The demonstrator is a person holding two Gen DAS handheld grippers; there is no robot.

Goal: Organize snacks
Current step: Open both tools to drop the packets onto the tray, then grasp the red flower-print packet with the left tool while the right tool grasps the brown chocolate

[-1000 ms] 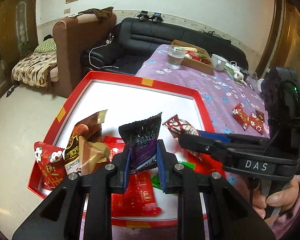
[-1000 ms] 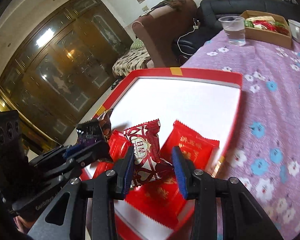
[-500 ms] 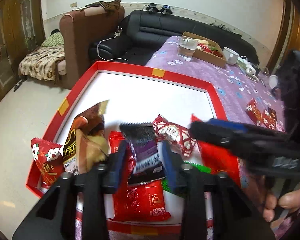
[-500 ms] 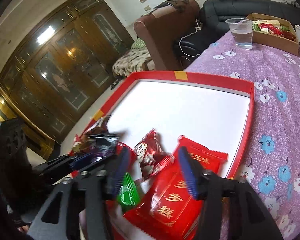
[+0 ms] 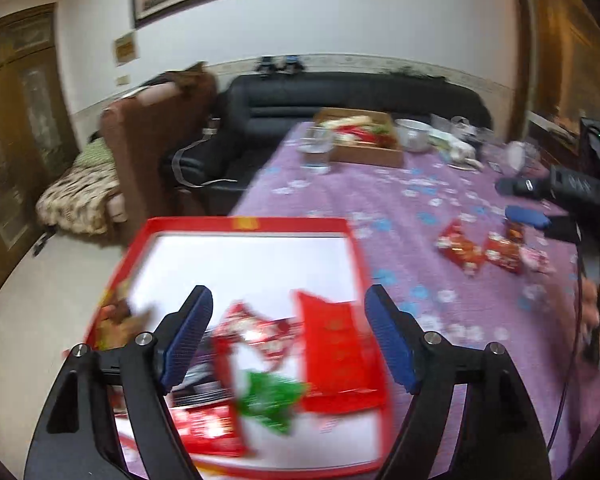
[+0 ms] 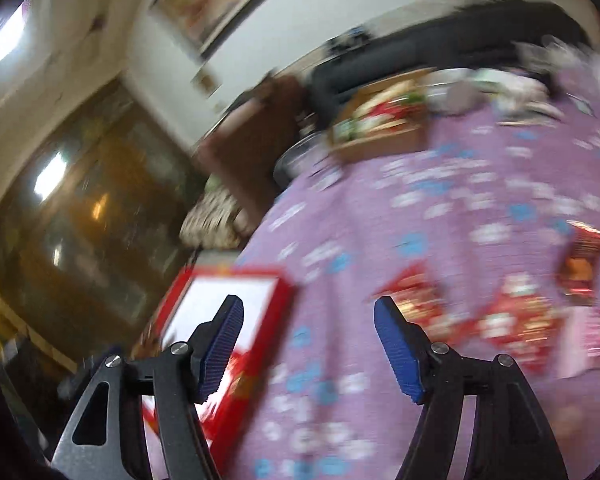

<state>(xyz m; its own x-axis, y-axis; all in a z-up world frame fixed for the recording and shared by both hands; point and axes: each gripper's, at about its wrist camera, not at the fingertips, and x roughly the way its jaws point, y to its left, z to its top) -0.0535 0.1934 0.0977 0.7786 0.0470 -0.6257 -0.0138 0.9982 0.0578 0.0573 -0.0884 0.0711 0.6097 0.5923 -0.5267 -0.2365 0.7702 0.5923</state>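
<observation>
snacks [image 5: 332, 364] lie in the red tray [image 5: 244, 225] under the left claw [image 5: 288, 340], whose jaws, just opened, grip nothing

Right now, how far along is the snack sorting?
Done: several packets lie in the red tray. In hand: nothing; the left gripper and right gripper have just been opening and are empty. Left: the loose red packets on the purple tablecloth.
</observation>
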